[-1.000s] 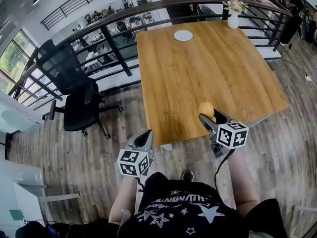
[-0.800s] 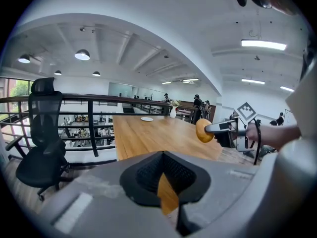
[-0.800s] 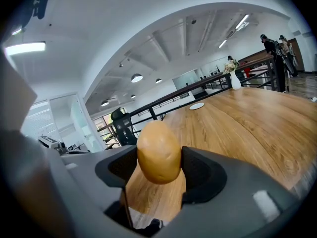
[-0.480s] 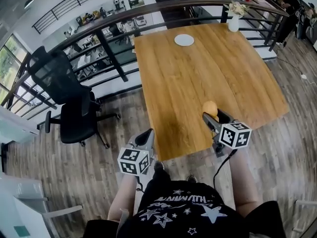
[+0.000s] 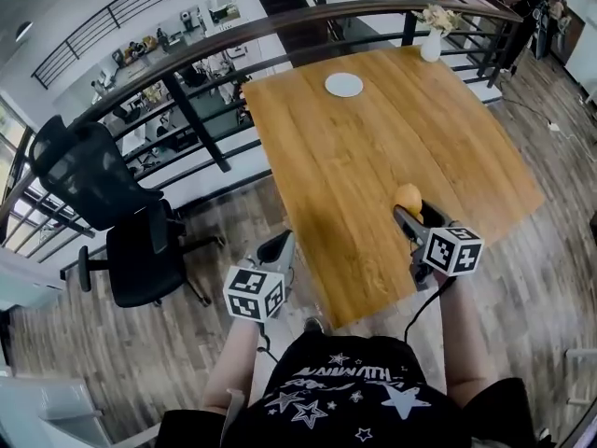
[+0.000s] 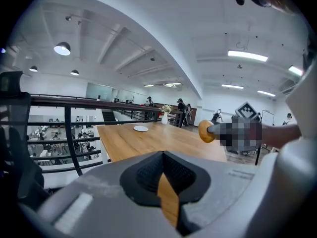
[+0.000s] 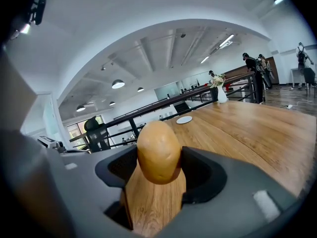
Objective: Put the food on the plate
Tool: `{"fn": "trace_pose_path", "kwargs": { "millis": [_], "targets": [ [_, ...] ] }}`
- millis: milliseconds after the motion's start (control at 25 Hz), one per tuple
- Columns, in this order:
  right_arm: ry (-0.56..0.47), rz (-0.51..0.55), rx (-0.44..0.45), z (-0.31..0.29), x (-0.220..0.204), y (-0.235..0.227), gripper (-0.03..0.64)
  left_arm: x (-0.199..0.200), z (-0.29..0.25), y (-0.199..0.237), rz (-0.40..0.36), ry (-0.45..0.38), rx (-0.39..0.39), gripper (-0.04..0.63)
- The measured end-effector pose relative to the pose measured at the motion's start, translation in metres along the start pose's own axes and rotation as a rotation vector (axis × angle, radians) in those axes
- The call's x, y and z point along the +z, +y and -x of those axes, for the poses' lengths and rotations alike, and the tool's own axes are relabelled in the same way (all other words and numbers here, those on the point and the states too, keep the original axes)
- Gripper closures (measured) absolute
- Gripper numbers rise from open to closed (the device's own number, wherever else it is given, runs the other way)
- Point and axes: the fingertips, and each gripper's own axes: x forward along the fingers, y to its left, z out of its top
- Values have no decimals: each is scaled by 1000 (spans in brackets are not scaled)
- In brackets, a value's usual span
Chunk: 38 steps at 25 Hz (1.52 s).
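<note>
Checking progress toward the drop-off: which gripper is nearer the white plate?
Right. The right gripper, holding the potato, is over the near part of the table, the plate far ahead. The left gripper hangs off the table's near edge, farther back.

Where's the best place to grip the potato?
Across its middle, side-on, as the right gripper has it: the potato is oval and stands on end between the jaws, so its long flanks give the broadest seat.
</note>
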Motion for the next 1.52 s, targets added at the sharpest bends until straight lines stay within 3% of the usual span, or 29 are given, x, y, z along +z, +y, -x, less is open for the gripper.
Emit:
{"fn": "trace_pose_path", "kwargs": {
  "millis": [240, 440, 960, 1520],
  "targets": [
    [-16, 11, -80, -6, 7, 4, 330, 7, -15, 33, -26, 7, -79, 594],
    [-19, 46, -96, -12, 39, -15, 330, 26, -40, 46, -26, -1, -78, 594],
    [-10, 131, 53, -109, 145, -98, 330, 84, -128, 64, -1, -26, 96, 594],
    [120, 198, 163, -259, 169, -170, 330, 95, -235, 85, 11, 27, 176, 594]
  ]
}}
